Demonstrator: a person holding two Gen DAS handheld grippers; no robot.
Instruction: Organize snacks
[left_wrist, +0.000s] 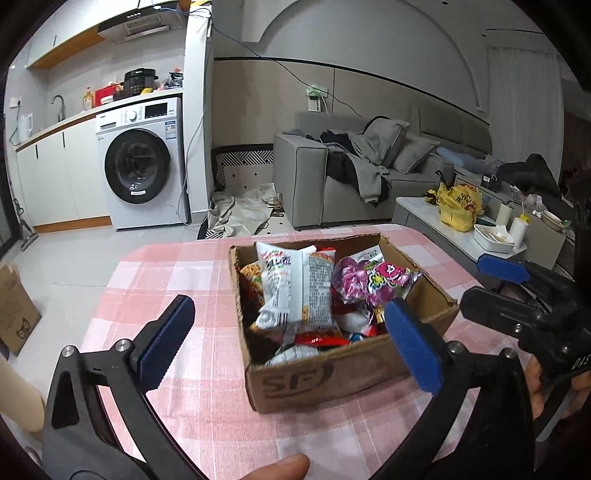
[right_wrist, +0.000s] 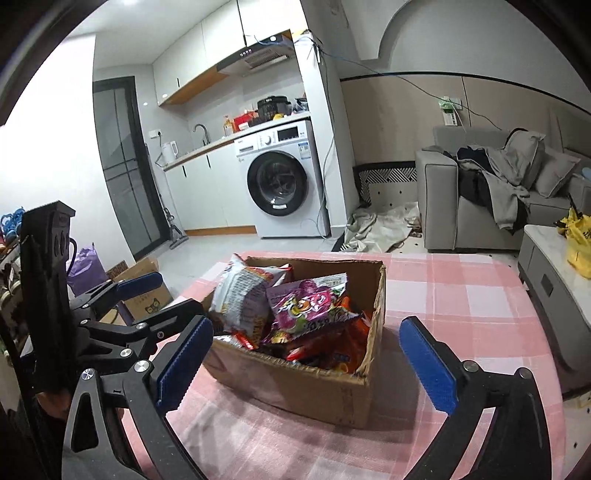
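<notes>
Studio flat, washing machine (left_wrist: 142, 158) far left, grey sofa (left_wrist: 354, 177) far right. Pink checked tablecloth (left_wrist: 177, 295) covers the table, cardboard box (left_wrist: 343, 373) at centre, full of snack packets (left_wrist: 295, 288). Left gripper (left_wrist: 291, 339) jaws wide, holding nothing. Right gripper (right_wrist: 306, 358) also wide, empty. Task looks nearly done: no loose snacks visible outside the box. Only the left view shows the coffee table (left_wrist: 417, 206) clutter; only the right view shows the dark door (right_wrist: 122, 166).

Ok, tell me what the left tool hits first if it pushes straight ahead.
Probably the snack packets heaped in the cardboard box, likely the white packet on top. The left tool is open and empty; depth is uncertain.
</notes>
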